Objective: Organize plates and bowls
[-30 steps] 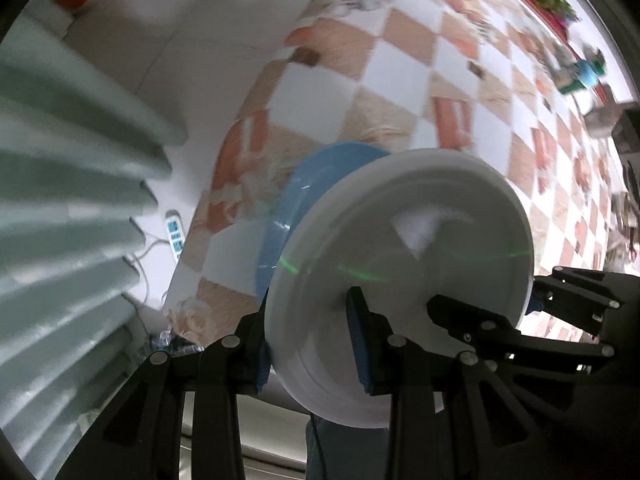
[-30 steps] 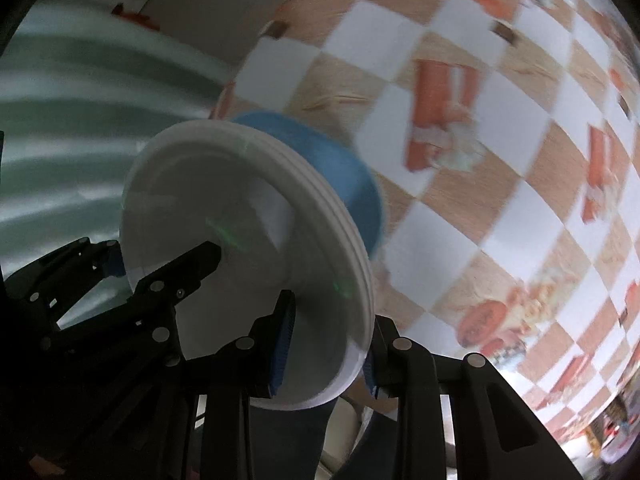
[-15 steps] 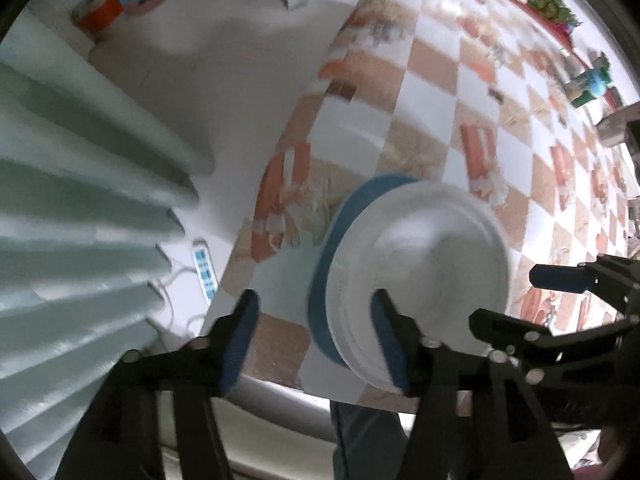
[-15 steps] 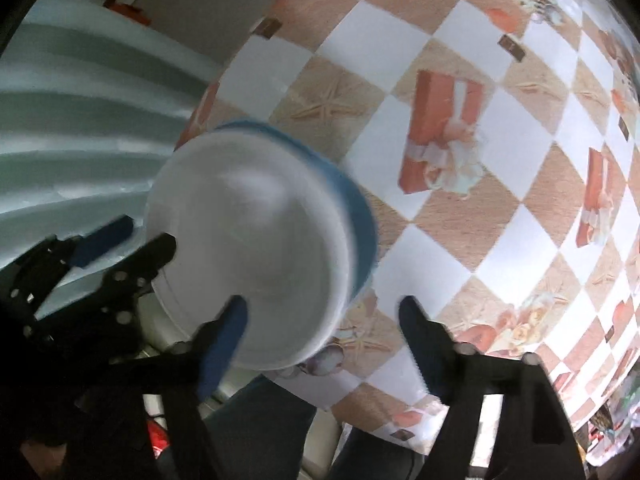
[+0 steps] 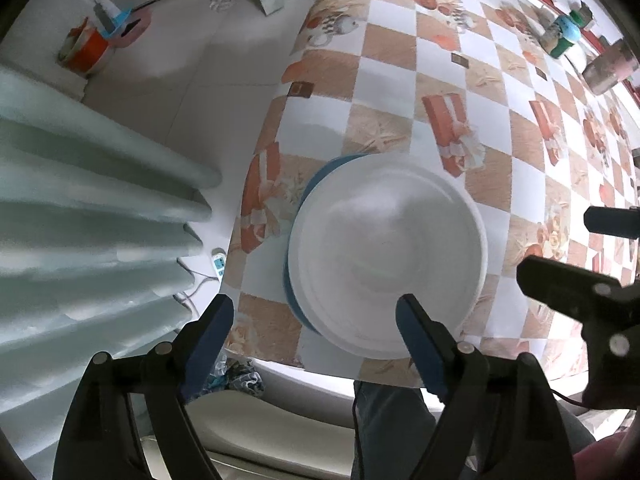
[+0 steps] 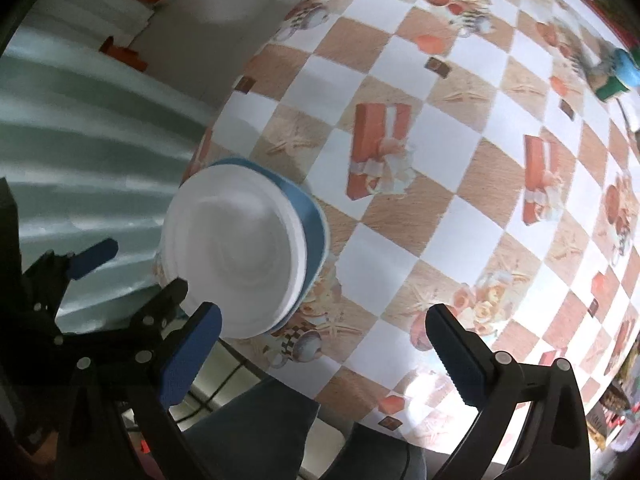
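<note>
A stack of white plates (image 5: 386, 256) rests on a blue plate (image 5: 316, 180) near the table's front edge; the stack also shows in the right wrist view (image 6: 236, 252) with the blue plate's rim (image 6: 314, 220) under it. My left gripper (image 5: 312, 336) is open and empty, raised above the stack's near side. My right gripper (image 6: 324, 352) is open and empty, to the right of the stack. Neither touches the plates.
The table has a checkered orange-and-white cloth (image 5: 400, 80). Cups and a jar (image 5: 564, 34) stand at its far right. A pale curtain (image 5: 80, 200) hangs left of the table, with a power strip (image 5: 218, 260) on the floor. The person's legs (image 6: 260, 432) are below the table edge.
Both grippers opened, let go of the white plates and pulled back upward. The white plates now lie stacked on the blue plate on the table.
</note>
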A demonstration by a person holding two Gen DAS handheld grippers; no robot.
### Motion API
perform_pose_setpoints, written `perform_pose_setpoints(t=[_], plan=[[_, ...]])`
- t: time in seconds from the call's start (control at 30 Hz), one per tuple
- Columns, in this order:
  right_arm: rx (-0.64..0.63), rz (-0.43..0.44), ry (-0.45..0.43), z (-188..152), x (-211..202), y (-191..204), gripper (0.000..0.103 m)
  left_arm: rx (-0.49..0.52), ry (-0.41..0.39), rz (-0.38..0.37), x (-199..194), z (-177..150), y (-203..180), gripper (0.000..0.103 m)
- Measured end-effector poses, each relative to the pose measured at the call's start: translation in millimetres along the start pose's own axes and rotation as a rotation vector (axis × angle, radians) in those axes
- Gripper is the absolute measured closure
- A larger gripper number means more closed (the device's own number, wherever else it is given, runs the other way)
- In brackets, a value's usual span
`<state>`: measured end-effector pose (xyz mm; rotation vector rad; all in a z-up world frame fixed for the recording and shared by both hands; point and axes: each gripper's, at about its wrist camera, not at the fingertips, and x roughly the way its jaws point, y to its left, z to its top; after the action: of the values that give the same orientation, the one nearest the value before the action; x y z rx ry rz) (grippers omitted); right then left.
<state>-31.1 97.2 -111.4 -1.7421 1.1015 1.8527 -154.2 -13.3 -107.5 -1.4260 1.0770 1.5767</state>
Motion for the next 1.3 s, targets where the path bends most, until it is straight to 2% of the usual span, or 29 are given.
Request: perform_pose_setpoints(t=[0.2,0.33,0.5,0.83,1.3], plan=[[0.023,-0.026,-0.008,1.6,10.4,-11.6,0.0,0.017,-0.016,0.006,-6.9,1.9,-1.5,0.017],[-0.004,-0.047,-0.012,4.8,-10.1,-0.8,0.0,0.022,-0.018,0.003,-8.7,1.8,-0.8,0.017],[-0.034,-0.073,-0.023,5.6,-12.6,5.4,0.0,0.022,-0.025,0.008,-9.9,2.7,-0.2,0.017],[-0.044,-0.076,-0.013,6.7,-9.7,8.0,0.0,0.04,-0.01,0.025,-6.4,2.8,-2.3,0.017],[-0.058,-0.076,-0.002,7.9,-6.2,7.6,0.0,0.015,0.025,0.026,1.6,4.6,-2.7,0.017]])
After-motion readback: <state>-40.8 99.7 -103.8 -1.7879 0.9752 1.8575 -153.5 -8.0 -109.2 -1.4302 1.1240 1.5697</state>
